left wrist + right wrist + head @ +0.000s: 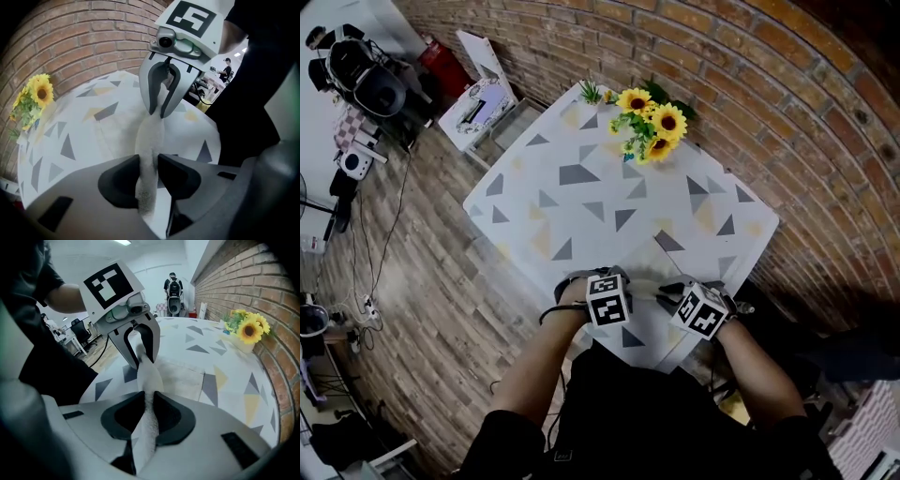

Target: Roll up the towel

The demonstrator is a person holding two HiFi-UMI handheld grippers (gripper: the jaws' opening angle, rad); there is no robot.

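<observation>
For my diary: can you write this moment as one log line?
left tongs: shut on towel | right tongs: shut on towel | towel: edge pinched, rest on table

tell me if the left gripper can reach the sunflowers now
Probably not: the left gripper has its jaws shut on the towel at the near edge of the table, while the sunflowers stand at the far side.

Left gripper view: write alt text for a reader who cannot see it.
The left gripper pinches a bunched white towel, and the right gripper grips the same fold opposite, above a triangle-patterned table. Sunflowers stand at left by a brick wall.
</observation>
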